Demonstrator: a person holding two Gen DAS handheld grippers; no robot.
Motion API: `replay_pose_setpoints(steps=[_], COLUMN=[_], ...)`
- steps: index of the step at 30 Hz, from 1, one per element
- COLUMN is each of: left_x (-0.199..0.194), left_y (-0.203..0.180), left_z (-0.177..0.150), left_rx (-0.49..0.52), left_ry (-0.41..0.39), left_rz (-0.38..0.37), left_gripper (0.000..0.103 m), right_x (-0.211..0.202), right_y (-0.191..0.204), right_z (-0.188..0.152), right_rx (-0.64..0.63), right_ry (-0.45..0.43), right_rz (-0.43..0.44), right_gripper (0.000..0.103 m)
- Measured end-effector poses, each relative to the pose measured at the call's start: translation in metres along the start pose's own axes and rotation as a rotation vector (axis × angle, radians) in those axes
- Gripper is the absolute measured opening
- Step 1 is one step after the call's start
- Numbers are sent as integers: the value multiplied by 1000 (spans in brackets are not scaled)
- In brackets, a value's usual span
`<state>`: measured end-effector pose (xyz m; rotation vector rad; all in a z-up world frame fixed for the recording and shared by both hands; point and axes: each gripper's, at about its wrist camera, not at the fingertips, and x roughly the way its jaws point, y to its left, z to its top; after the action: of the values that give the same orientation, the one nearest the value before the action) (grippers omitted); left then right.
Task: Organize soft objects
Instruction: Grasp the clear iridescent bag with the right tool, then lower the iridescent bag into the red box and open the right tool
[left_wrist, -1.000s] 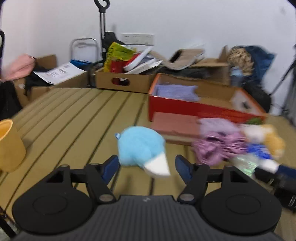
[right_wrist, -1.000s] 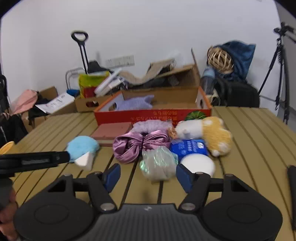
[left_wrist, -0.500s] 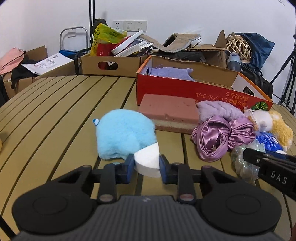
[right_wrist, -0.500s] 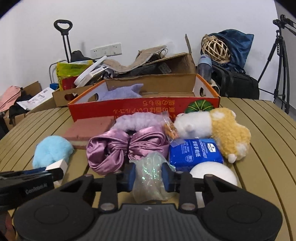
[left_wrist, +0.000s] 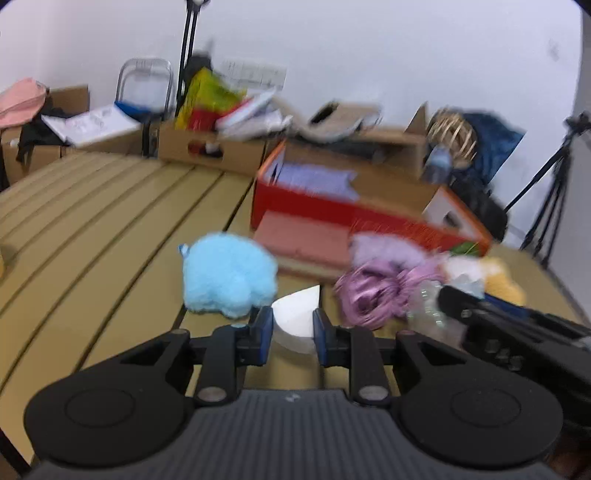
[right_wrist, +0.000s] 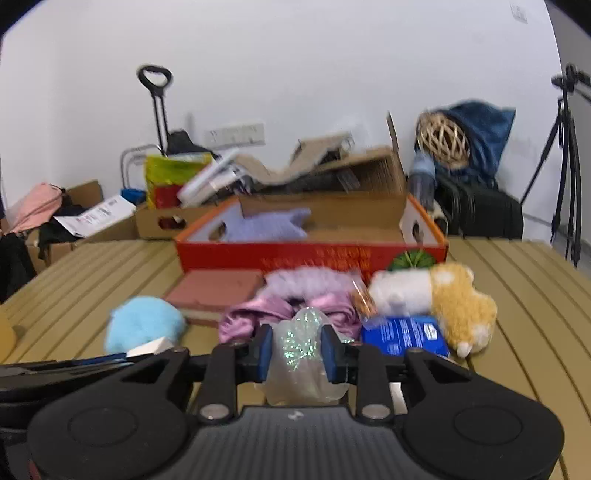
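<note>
My left gripper (left_wrist: 293, 330) is shut on a white foam wedge (left_wrist: 297, 314) and holds it above the slatted table, just right of a fluffy blue ball (left_wrist: 227, 275). My right gripper (right_wrist: 297, 352) is shut on a glittery clear pouch (right_wrist: 301, 343) and holds it in front of a purple satin scrunchie (right_wrist: 258, 315). A red cardboard box (right_wrist: 310, 254) with a lilac cloth (right_wrist: 269, 225) inside stands behind the pile. A pink sponge block (right_wrist: 218, 288), a white and yellow plush (right_wrist: 432, 291) and a blue tissue pack (right_wrist: 404, 334) lie near it.
Cardboard boxes (right_wrist: 162, 221) full of papers and bags stand behind the table. A tripod (right_wrist: 567, 162) stands at the far right. The right gripper's body (left_wrist: 517, 332) shows at the right of the left wrist view. The slatted table (left_wrist: 92, 206) stretches to the left.
Both grippers have lifted their held items off the table. The white wedge and the glittery pouch now sit higher between the fingers, and the views are blurred by motion.
</note>
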<state>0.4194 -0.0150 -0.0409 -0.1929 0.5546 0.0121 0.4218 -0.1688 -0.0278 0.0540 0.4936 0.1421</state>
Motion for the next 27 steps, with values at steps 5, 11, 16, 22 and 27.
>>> replay_pose_setpoints(steps=[5,11,16,22,27], left_x=[-52,-57,-48,-8,77], left_y=[-13,-26,-31,-37,-37], left_z=[7,6,22,83,137], left_rx=[86,141,168,184,121], left_ry=[-246,-300,-296,-308,-279], left_rz=[-12,-34,-35,-40,-26], left_gripper=[24,25,25,27,27], right_x=[-54,-69,-62,-28,37], right_y=[3,-10,-25,-48,-89], right_z=[11,17,23,72,126], right_rx=[-9,7,75,76,147], right_ry=[-167,-224,-200,-212,-214], right_rz=[1,-19,6,0,-6], right_gripper=[27,27,27,27,27])
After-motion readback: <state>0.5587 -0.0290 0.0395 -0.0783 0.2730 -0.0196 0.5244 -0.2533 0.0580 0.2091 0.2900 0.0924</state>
